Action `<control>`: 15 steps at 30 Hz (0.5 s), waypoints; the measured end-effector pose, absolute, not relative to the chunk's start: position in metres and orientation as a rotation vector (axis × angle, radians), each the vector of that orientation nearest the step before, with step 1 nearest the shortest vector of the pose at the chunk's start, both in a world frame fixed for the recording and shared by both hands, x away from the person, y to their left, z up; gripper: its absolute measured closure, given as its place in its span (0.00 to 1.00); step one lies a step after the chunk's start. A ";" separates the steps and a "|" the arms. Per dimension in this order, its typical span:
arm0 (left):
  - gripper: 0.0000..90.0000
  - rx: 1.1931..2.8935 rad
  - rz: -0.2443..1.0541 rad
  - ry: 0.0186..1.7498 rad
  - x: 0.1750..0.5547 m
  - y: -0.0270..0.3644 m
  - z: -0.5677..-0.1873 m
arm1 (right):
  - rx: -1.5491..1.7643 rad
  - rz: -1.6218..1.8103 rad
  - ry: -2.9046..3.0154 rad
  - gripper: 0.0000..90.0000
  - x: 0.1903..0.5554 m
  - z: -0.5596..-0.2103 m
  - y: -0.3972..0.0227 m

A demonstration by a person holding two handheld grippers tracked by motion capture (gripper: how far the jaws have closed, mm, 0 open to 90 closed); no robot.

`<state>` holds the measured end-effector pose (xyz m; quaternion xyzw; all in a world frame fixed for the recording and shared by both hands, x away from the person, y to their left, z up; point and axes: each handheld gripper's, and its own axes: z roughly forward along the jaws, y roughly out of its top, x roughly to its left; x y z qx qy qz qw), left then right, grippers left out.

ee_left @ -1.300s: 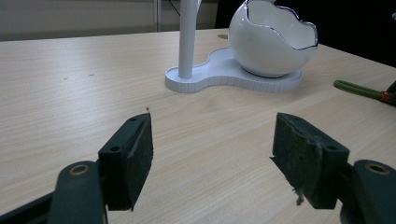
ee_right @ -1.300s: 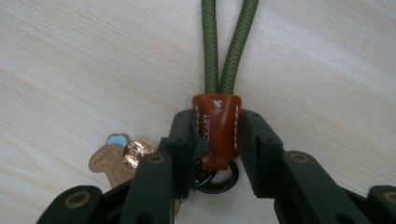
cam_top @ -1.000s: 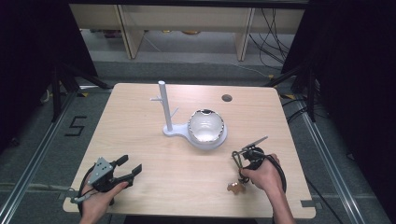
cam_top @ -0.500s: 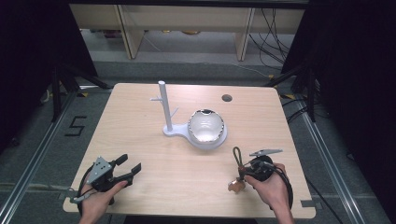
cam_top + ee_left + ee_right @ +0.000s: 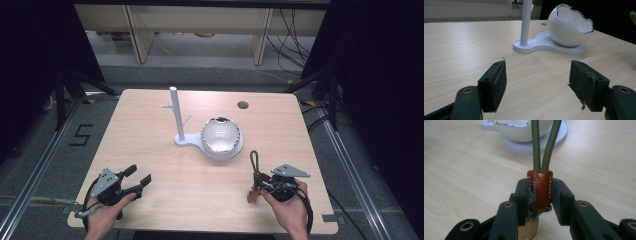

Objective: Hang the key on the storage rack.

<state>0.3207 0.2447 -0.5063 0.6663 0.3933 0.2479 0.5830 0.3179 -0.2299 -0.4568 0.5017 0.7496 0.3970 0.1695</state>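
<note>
My right gripper point(image 5: 259, 184) is shut on a keychain point(image 5: 255, 165) near the table's front right. In the right gripper view its jaws point(image 5: 540, 186) pinch the brown leather tab point(image 5: 540, 180). A green rope loop point(image 5: 546, 142) sticks out forward, and metal keys point(image 5: 530, 230) hang under the tab. A white stand point(image 5: 178, 120) with a peg post and an egg-shaped bowl point(image 5: 221, 135) sits mid-table, beyond the loop. My left gripper point(image 5: 138, 175) rests open at the front left. Nothing lies between its pads point(image 5: 499, 80), which face the stand point(image 5: 527, 20) and bowl point(image 5: 570, 25).
A round cable hole point(image 5: 243, 105) lies at the table's point(image 5: 150, 130) far right. Shelving legs and cables stand beyond the far edge. A taped "5" point(image 5: 80, 135) marks the floor at the left.
My right hand has drawn back toward the front edge and a little right, carrying the keychain. The left hand has not moved.
</note>
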 end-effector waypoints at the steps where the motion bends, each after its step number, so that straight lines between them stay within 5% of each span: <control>1: 0.33 1.555 0.581 0.919 0.321 0.245 -0.506 | 1.387 1.153 2.115 0.76 0.318 -0.457 -0.230; 15: 0.34 1.555 0.572 0.949 0.319 0.245 -0.504 | 1.284 1.305 1.995 0.76 0.312 -0.457 -0.228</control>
